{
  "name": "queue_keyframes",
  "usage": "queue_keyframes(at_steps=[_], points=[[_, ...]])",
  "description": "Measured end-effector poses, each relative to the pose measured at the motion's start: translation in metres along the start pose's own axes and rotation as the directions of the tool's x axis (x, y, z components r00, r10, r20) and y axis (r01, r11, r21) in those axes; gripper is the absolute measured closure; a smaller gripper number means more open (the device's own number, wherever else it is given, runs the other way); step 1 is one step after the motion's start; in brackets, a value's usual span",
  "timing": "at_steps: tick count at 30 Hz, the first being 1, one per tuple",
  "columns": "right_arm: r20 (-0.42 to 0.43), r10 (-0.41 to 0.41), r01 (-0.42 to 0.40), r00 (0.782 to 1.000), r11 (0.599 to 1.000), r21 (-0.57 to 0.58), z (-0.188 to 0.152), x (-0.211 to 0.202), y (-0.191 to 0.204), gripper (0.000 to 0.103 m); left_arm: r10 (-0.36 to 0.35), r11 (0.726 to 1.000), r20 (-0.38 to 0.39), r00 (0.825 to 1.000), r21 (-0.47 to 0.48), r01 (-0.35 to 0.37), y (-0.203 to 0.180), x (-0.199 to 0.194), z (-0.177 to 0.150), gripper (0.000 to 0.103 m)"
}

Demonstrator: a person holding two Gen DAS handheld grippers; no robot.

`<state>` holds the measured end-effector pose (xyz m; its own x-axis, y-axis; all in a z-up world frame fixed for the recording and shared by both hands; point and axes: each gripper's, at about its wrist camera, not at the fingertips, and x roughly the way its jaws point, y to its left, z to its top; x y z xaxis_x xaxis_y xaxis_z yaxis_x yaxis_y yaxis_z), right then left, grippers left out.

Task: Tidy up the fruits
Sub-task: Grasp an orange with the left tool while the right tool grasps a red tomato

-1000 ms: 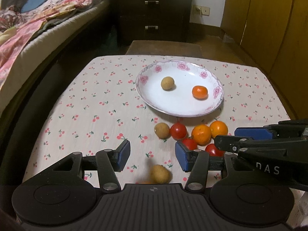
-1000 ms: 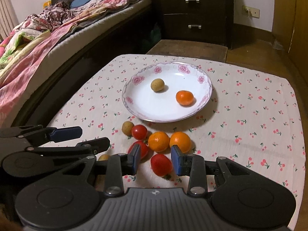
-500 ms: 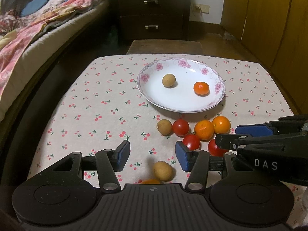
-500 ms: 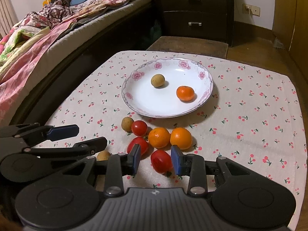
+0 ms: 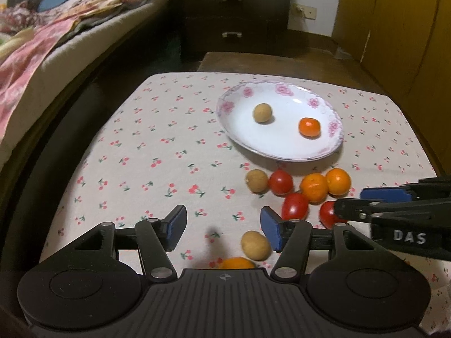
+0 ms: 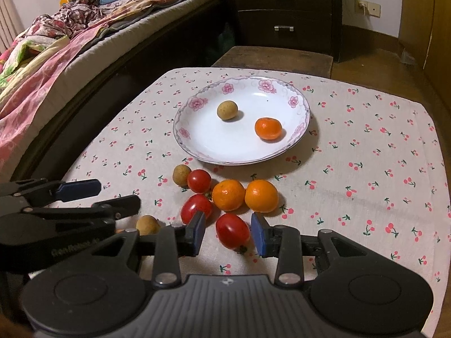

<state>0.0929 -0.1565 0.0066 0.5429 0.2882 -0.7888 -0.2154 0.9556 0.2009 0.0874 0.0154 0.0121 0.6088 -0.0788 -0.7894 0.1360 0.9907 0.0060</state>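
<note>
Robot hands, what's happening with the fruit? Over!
Left gripper open, jaws just widening, nothing gripped. Right gripper open around red tomato, pads clear. Plate path unblocked.

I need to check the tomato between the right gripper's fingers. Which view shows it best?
The right wrist view: the tomato lies whole between the open fingers. In the left wrist view the right gripper hides part of it.

Black left gripper (image 5: 222, 229), blue pads (image 5: 177, 226), 2 silver screws.
</note>
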Motion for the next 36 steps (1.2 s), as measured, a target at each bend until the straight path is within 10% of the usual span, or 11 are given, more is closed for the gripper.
queue_keyframes(at_steps=[36], points=[[-0.08, 0.012, -0.017, 0.997, 0.998, -0.065, -0.005, 0.031, 0.001, 0.066, -0.035, 0.998, -0.111, 0.993, 0.057, 0.041, -0.014, 0.019, -0.037, 0.056]])
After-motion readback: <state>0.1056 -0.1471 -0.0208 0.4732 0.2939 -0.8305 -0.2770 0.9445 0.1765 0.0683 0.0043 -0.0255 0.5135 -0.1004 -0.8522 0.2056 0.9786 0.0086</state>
